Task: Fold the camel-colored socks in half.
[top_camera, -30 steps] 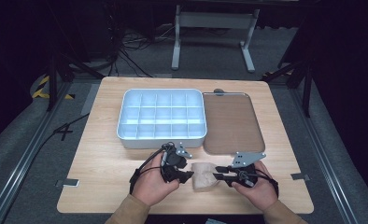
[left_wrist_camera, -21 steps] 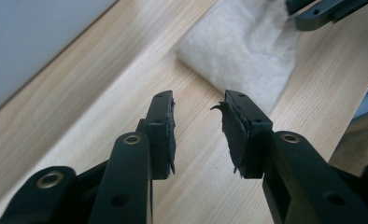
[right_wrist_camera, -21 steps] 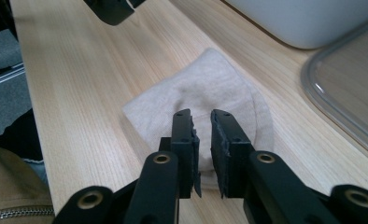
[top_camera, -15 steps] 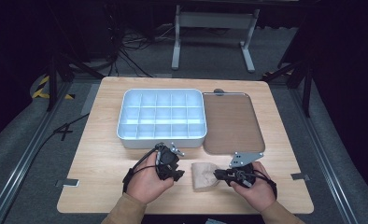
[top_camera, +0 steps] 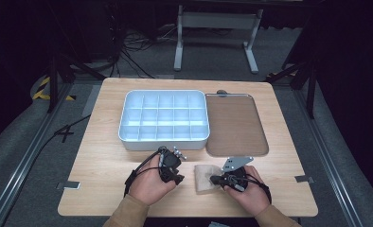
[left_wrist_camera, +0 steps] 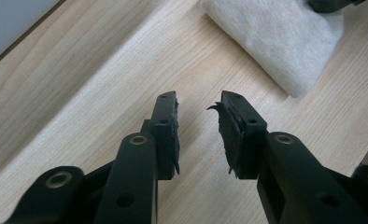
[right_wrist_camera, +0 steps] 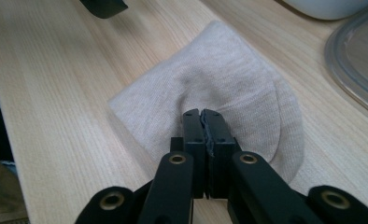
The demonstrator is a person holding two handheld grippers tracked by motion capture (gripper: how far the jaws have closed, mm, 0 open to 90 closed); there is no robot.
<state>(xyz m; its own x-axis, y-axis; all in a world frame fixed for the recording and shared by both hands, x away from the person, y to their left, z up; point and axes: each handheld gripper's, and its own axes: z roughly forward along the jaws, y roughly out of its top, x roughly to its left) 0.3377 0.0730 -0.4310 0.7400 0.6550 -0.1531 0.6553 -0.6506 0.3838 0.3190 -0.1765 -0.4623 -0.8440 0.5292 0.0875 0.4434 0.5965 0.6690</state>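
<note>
On the near part of the wooden table (top_camera: 99, 165) lies one beige cloth (right_wrist_camera: 219, 93), folded to a small soft pad, between the two hands. Its knit surface is fine and a little fuzzy, with one rounded edge and one sharper corner, and the fabric rises in a small wrinkled fold where it is pinched. The right gripper (right_wrist_camera: 204, 116) has its jaws pressed together on this fold; they have just been closing, and now the cloth is caught between the pads. In the high view the right gripper (top_camera: 217, 179) touches the right side of the cloth (top_camera: 204, 177). The left gripper (left_wrist_camera: 198, 105) stands partly open above bare wood with nothing between its pads; its jaws have just been closing a little, and the cloth (left_wrist_camera: 275, 42) lies beyond them, apart from the tips. In the high view the left gripper (top_camera: 177, 177) is just beside the left edge of the cloth. Farther away there is one white organizer box (top_camera: 164, 140) divided in fifteen compartments, three rows of five. Touching its right side lies one flat brown tray (top_camera: 234, 123) with a clear rim. So I count one cloth, two grippers, one box and one tray.
</note>
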